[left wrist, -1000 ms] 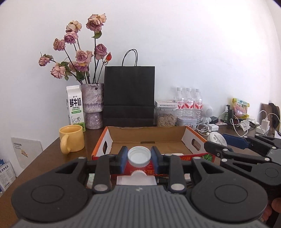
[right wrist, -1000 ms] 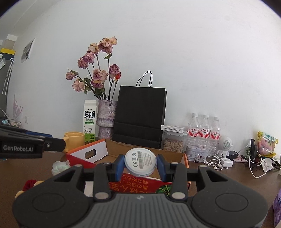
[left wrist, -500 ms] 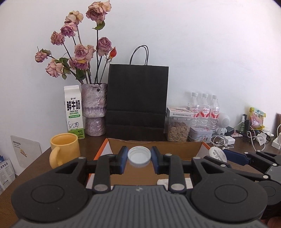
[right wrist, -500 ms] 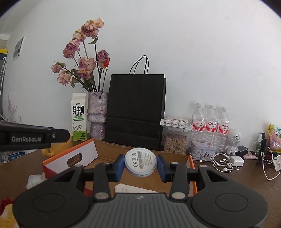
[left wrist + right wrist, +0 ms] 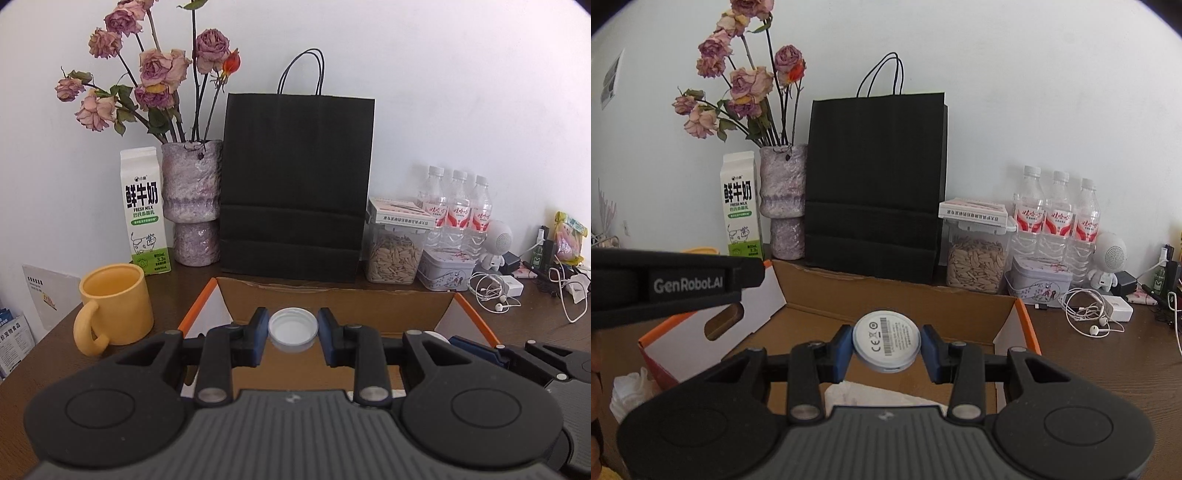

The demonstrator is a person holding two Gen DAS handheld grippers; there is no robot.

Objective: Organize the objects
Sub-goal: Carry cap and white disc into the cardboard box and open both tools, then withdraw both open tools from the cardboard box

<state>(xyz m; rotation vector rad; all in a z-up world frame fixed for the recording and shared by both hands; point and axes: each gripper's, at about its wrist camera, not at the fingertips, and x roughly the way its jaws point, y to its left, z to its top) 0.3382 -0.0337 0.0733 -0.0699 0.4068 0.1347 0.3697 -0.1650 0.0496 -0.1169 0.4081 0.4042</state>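
The left gripper (image 5: 293, 334) is closed on a white bottle cap (image 5: 293, 329), pinched by its rim between the two blue pads so that its hollow underside faces the camera; a sideways grip like this suits a thin round thing that would slip if taken by its flat faces; the right gripper (image 5: 886, 345) clamps a small white disc (image 5: 886, 340) in the same way, edge to edge, its printed label and barcode turned toward the lens; what the disc is I cannot tell for sure; both things hang above the open cardboard box (image 5: 332, 299), which lies just beyond and below each pair of fingertips, so the box is probably where they are meant to go; in the right view something white and crumpled, paper or plastic (image 5: 882, 395), lies on the box floor below the fingers; the left tool shows in the right view as a dark bar off to the left of the fingers; ahead of the fingers, past the far wall of the box, a black paper bag (image 5: 295, 181) stands against the wall; to its left a vase of dried roses (image 5: 192, 199) and a milk carton (image 5: 144, 210); a yellow mug (image 5: 114, 302) sits left of the left fingers, beside the box; to release cleanly, each gripper would probably need to drop lower inside the walls, lest cap or disc roll away on its edge
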